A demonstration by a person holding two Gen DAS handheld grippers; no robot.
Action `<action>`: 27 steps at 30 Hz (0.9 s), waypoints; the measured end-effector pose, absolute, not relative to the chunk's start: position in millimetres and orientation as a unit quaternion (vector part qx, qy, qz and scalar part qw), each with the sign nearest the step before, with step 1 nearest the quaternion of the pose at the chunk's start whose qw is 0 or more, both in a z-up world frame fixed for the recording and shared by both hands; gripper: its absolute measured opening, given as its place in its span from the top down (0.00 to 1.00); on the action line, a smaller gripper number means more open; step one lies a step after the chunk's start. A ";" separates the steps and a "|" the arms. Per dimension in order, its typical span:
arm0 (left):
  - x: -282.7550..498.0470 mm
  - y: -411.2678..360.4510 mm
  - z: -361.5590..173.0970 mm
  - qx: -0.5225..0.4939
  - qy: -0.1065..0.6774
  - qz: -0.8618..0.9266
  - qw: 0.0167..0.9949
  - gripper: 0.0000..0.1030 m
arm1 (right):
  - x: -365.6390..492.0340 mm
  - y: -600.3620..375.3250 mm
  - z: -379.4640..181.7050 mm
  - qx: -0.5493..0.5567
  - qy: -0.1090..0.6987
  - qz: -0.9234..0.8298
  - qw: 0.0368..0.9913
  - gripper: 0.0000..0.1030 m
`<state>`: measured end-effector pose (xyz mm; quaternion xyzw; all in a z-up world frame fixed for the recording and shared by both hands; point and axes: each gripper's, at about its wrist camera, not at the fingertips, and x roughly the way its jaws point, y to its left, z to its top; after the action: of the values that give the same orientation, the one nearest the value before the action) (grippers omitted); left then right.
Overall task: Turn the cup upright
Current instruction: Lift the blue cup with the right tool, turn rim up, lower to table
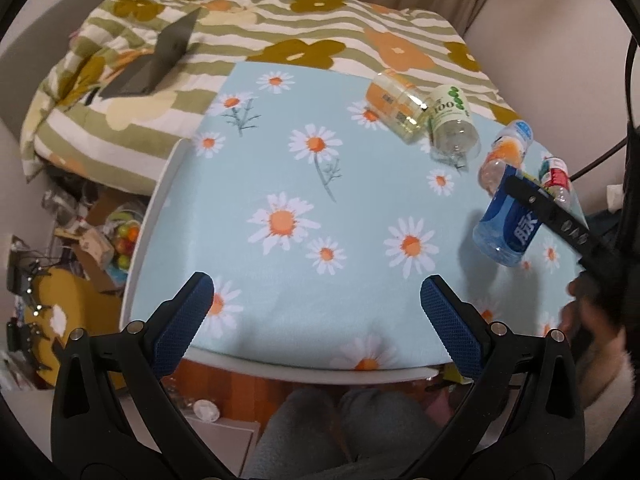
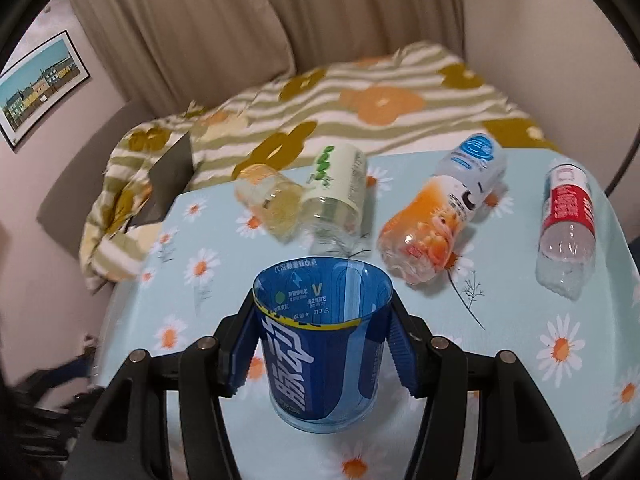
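- Right gripper (image 2: pixel 322 354) clamps the blue cup (image 2: pixel 322 344) by its sides, mouth up, tilted, above the near part of the table (image 2: pixel 520 380).
- Left gripper (image 1: pixel 316 320) hangs with fingers spread wide, holding nothing.
- Daisy-print blue cloth (image 1: pixel 360 184) covers the table.
- Four more cups lie on their sides at the far edge.
- Striped flowered quilt (image 2: pixel 360 92) and beige curtains (image 2: pixel 240 12) lie beyond.

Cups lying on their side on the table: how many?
4. The yellow-orange cup and green-label cup touch at the far edge; the orange-fruit cup lies right of them; the red-label cup is farthest right. The blue cup sits in the right gripper.
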<state>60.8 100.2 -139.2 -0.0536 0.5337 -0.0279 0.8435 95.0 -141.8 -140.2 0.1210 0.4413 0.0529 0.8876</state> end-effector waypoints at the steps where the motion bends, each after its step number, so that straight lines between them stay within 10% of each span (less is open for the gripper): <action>1: 58.5 102.0 -140.1 -0.054 0.534 -0.026 0.844 0.00 | 93.4 -138.5 -144.3 0.118 0.433 0.048 0.892 0.47; 27: 21.5 102.4 -151.2 -0.052 0.530 -0.014 0.846 0.00 | 45.5 -119.3 -170.3 0.013 0.385 0.037 0.922 0.47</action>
<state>21.5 102.4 -151.2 -0.0520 0.5297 -0.0140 0.8465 45.5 -119.3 -170.3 0.0133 0.3853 0.0370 0.9220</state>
